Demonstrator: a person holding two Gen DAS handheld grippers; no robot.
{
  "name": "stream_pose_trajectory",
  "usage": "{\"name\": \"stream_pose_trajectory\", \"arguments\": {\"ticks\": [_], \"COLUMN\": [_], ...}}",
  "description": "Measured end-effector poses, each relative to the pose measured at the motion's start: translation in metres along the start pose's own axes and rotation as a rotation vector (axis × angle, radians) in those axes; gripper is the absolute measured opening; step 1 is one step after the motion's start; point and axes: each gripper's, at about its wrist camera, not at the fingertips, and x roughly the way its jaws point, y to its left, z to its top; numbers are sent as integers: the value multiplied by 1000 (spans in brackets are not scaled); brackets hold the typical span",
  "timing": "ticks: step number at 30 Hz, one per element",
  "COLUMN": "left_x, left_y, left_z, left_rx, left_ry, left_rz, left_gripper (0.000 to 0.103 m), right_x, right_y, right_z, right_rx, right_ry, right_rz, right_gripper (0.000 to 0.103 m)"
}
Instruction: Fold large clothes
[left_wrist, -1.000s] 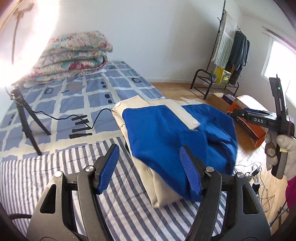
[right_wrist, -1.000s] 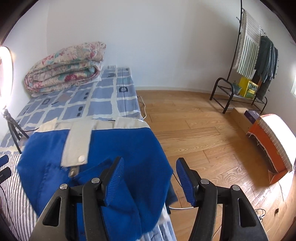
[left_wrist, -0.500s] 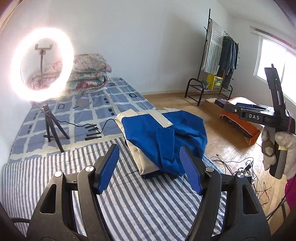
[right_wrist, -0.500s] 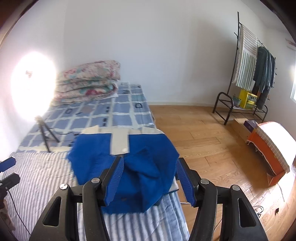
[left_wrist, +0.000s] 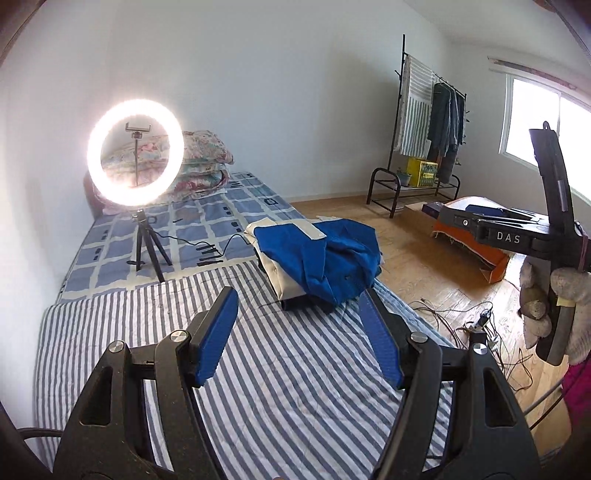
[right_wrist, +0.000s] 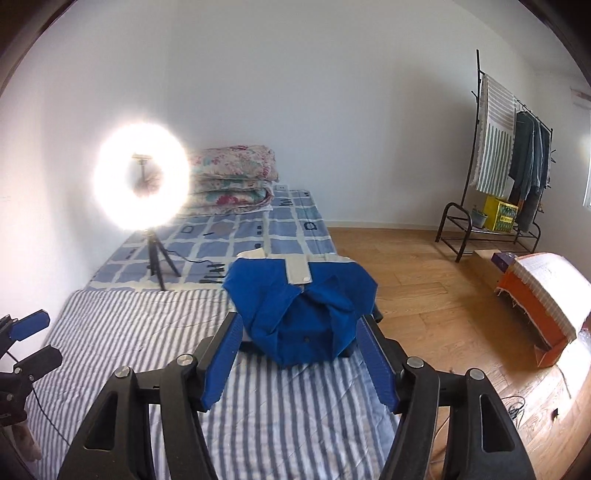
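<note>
A folded blue and cream garment (left_wrist: 317, 254) (right_wrist: 295, 306) lies on the bed near its right edge, on top of a dark layer. My left gripper (left_wrist: 297, 299) hovers above the striped sheet (left_wrist: 147, 332), well short of the garment, open with nothing between its blue pads (left_wrist: 216, 332). My right gripper (right_wrist: 298, 319) also hangs back from the garment; its jaws are opening and hold nothing. In the left wrist view a gloved hand (left_wrist: 565, 295) carries the right gripper (left_wrist: 458, 221) at the right edge. The left gripper (right_wrist: 33, 341) shows at the right wrist view's left edge.
A lit ring light (left_wrist: 135, 155) (right_wrist: 142, 184) on a tripod stands on the checked cover. A folded floral quilt (left_wrist: 207, 158) lies at the bed's head. A clothes rack (left_wrist: 432, 122), an orange box (left_wrist: 476, 240) and cables (left_wrist: 461, 314) occupy the wooden floor at right.
Both grippers have pulled back and risen away from the garment, which now lies further ahead. The ring light has come into view. The right jaws stand slightly wider.
</note>
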Motion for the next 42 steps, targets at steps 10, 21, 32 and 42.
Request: {"name": "stream_pose_trajectory", "arguments": {"ticks": [10,21,32,42], "left_x": [-61,-86,-88,-94], "left_y": [-17,-36,-44,-46], "left_z": [-49,-70,-78,-85], "left_rx": [10,50,78,110], "left_ry": [-23,-62,-30,-32], "left_rz": [13,55,93,133], "left_gripper": [91,103,103,103], "right_x": [-60,-79,-76,-76], "right_y": [25,36,34,36], "right_z": [-60,-91,-104,-106], "right_rx": [5,31,49,44], "right_ry": [-72,-116,-110,-114], "right_rz": [-14,-18,-32,-33], "right_gripper": [89,103,103,103]}}
